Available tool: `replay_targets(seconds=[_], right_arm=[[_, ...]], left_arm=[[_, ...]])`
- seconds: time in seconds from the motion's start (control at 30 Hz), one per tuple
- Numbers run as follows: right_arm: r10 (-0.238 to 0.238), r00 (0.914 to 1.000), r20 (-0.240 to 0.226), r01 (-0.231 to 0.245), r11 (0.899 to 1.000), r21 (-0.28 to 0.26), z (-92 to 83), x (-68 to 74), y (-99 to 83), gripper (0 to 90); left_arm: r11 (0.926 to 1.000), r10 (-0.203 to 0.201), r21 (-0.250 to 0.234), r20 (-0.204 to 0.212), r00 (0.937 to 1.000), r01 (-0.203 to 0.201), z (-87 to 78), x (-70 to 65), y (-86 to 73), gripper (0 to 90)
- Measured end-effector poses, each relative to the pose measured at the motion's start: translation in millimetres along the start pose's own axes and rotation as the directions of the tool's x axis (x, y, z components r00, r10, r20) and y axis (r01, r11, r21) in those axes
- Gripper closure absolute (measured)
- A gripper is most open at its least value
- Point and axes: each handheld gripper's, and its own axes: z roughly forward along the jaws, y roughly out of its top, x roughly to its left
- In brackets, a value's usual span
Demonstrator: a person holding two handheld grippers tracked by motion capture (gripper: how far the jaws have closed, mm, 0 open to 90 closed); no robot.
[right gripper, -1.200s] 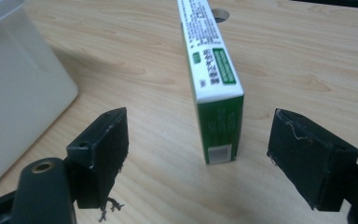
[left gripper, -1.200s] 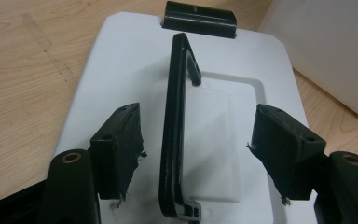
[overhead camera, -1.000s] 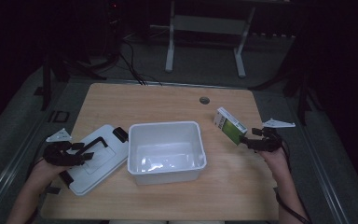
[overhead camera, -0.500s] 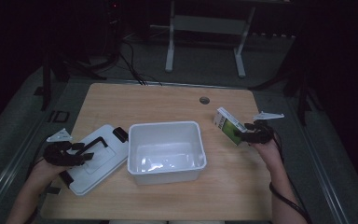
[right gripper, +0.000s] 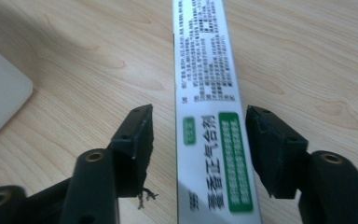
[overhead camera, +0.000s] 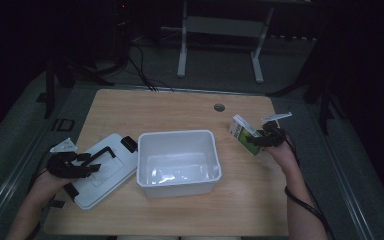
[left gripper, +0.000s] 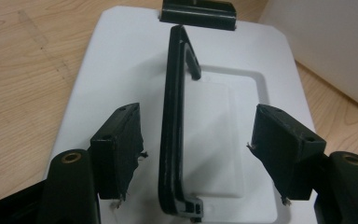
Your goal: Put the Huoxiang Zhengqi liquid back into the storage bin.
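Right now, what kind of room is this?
Probably a lab or workshop set up for recording. A wooden table stands on a dark floor with loose cables and a metal stand behind, and the hands hold grippers.

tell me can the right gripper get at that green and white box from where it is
Probably yes: the right gripper already straddles the green and white box, jaws just closing, small gaps on both sides and nothing else between.

Right gripper (right gripper: 198,149) straddles the green-and-white box (right gripper: 205,84) lying on the wooden table (right gripper: 74,70); jaws have been closing, gaps remain either side.
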Motion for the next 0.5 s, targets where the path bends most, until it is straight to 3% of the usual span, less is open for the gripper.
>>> replay_targets(seconds=[0.23, 0.3, 0.5], right_arm=[[-0.021, 0.9996, 0.02, 0.019, 0.998, 0.057, 6.2, 2.6, 6.2, 56.9], [-0.023, 0.9997, 0.01, 0.023, 0.998, 0.065, 6.6, 2.2, 6.6, 59.2], [-0.049, 0.998, 0.04, 0.046, 0.995, 0.087, 5.8, 5.1, 8.0, 63.0]], left_arm=[[1.0, 0.001, 0.003, -0.002, 1.0, -0.001, -1.8, 0.2, 0.2, 33.1], [1.0, 0.001, 0.002, -0.002, 1.0, -0.001, -1.5, 0.0, 0.5, 33.1], [1.0, -0.003, 0.0, 0.001, 1.0, 0.003, -0.5, -0.6, 0.4, 33.1]])
